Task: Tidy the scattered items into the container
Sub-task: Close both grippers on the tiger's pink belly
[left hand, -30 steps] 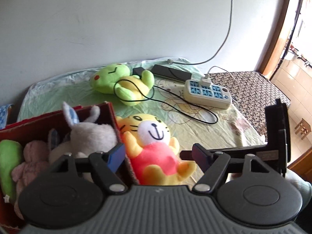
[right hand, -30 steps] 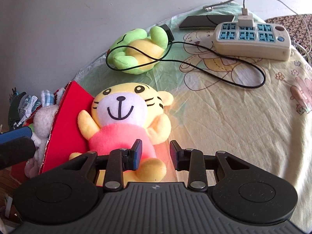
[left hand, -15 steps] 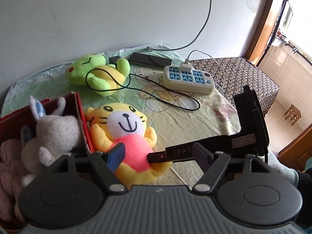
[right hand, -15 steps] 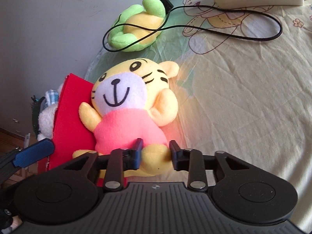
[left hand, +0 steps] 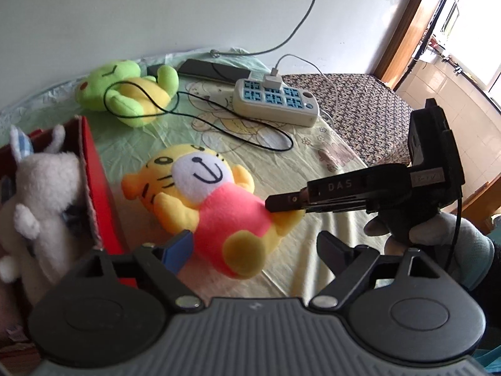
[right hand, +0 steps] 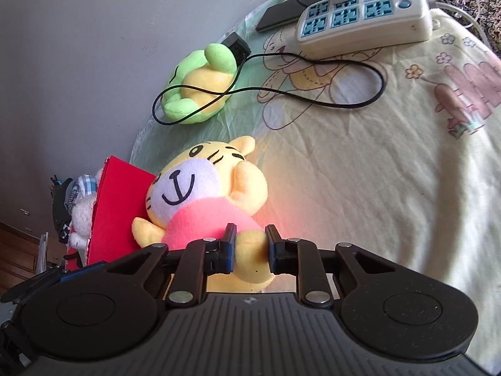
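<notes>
Beside the red box (left hand: 97, 185), on the bed sheet (right hand: 360, 169), the yellow tiger plush (left hand: 200, 200) lies on its back just next to the box wall, not yet inside. The right gripper (right hand: 249, 247) is closing its fingers on the plush's yellow foot, which sits squeezed between the two pads, while the left gripper (left hand: 250, 247) hovers above the toy with its fingers wide and opening, nothing between them. A foot is a soft, thin hold, so the grip likely needs to finish firm before any lift, or the body may sag and slip. The lift should probably clear the box's rim and then drop the toy beside the white rabbit plush (left hand: 40, 188) already in there. The green frog plush (left hand: 125, 94), farther off with a black cable (left hand: 250, 134) looped across it, remains to be collected.
</notes>
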{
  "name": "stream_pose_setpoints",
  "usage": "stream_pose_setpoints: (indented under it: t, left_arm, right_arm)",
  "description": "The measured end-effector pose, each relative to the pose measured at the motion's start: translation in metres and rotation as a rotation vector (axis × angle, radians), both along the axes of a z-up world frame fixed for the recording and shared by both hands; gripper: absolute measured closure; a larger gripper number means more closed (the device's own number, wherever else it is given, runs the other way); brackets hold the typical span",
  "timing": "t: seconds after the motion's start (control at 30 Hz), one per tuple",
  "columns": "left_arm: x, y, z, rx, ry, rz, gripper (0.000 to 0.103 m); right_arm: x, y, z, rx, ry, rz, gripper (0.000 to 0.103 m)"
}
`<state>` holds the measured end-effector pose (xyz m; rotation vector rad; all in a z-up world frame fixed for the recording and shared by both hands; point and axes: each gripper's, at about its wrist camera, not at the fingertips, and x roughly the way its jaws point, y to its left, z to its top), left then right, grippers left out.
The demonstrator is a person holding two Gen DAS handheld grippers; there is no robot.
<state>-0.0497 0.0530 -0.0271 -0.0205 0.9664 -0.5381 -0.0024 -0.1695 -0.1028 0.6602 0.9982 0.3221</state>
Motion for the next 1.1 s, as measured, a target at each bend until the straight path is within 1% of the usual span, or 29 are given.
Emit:
stream_pose_setpoints:
  t: [0.1,0.2,0.33,0.47,0.53,0.57,0.67,0.73,0.87,0.97,1.03,1.07,1.1]
  left_arm:
    - [0.003,-0.007,-0.018,-0.021,0.079,-0.014,0.016]
    - [0.007,-0.010,-0.026,-0.027,0.113,-0.008,0.016]
    - [0.021,-0.007,-0.026,-0.020,0.114,0.042,0.015]
    - [0.038,-0.004,-0.027,-0.020,0.111,0.092,0.015]
    - [0.045,-0.005,-0.031,-0.021,0.118,0.113,0.015]
    - [0.048,-0.007,-0.033,-0.020,0.122,0.119,0.017]
    - [0.051,-0.012,-0.041,0.010,0.126,0.123,0.027]
    - [0.051,-0.013,-0.045,0.019,0.126,0.129,0.029]
    - [0.053,-0.013,-0.046,0.014,0.127,0.130,0.030]
    - [0.053,-0.016,-0.049,0.020,0.124,0.125,0.029]
    - [0.055,-0.017,-0.051,0.020,0.130,0.126,0.028]
    - [0.056,-0.017,-0.053,0.022,0.132,0.127,0.027]
    - [0.057,-0.017,-0.053,0.024,0.133,0.127,0.028]
  right_arm:
    - [-0.014,-0.014,-0.003,-0.036,0.023,-0.001,0.082]
    - [-0.021,-0.020,-0.008,-0.040,0.052,-0.009,0.081]
    - [-0.020,-0.023,-0.007,-0.030,0.051,-0.047,0.074]
    - [-0.008,-0.021,0.000,-0.026,0.014,-0.078,0.073]
    - [0.001,-0.016,0.002,-0.027,-0.001,-0.081,0.070]
    - [0.005,-0.014,0.001,-0.029,-0.004,-0.083,0.070]
    - [0.016,-0.007,-0.006,0.000,0.017,-0.090,0.067]
    - [0.019,-0.003,-0.011,0.013,0.030,-0.102,0.064]
    - [0.020,-0.005,-0.017,0.040,0.047,-0.129,0.062]
    - [0.019,-0.009,-0.019,0.046,0.058,-0.136,0.056]
    - [0.018,-0.009,-0.021,0.035,0.063,-0.142,0.048]
    - [0.017,-0.009,-0.022,0.039,0.064,-0.144,0.048]
    - [0.016,-0.008,-0.022,0.048,0.063,-0.139,0.050]
